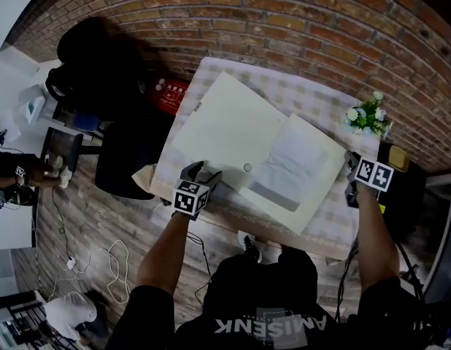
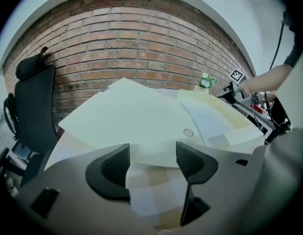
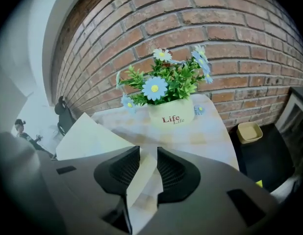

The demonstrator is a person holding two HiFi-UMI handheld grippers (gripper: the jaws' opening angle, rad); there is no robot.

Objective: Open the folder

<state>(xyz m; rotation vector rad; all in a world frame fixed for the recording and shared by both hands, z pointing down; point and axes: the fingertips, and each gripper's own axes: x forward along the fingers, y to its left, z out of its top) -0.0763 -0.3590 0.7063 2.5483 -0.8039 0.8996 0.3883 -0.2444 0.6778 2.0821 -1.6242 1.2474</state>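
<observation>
Nearest to me are the person's two arms, each with a claw at the table (image 1: 324, 100) edge. The folder (image 1: 240, 133) lies spread open on the checked cloth, so the task looks nearly done.

The left gripper (image 2: 152, 153) stands wide open at the left cover's near edge and presses on nothing. I think this big cover could fold back if its crease is stiff. The right gripper (image 3: 148, 153) is also apart, with the folder's right corner loose between its jaws. A careless pull could drag the folder, or shake out the sheets (image 1: 295, 162). The flower pot (image 3: 171, 116) is near and could be knocked.

From above, the marker cube hides the right claw's tips. Whether the corner touches a pad, I cannot say.
</observation>
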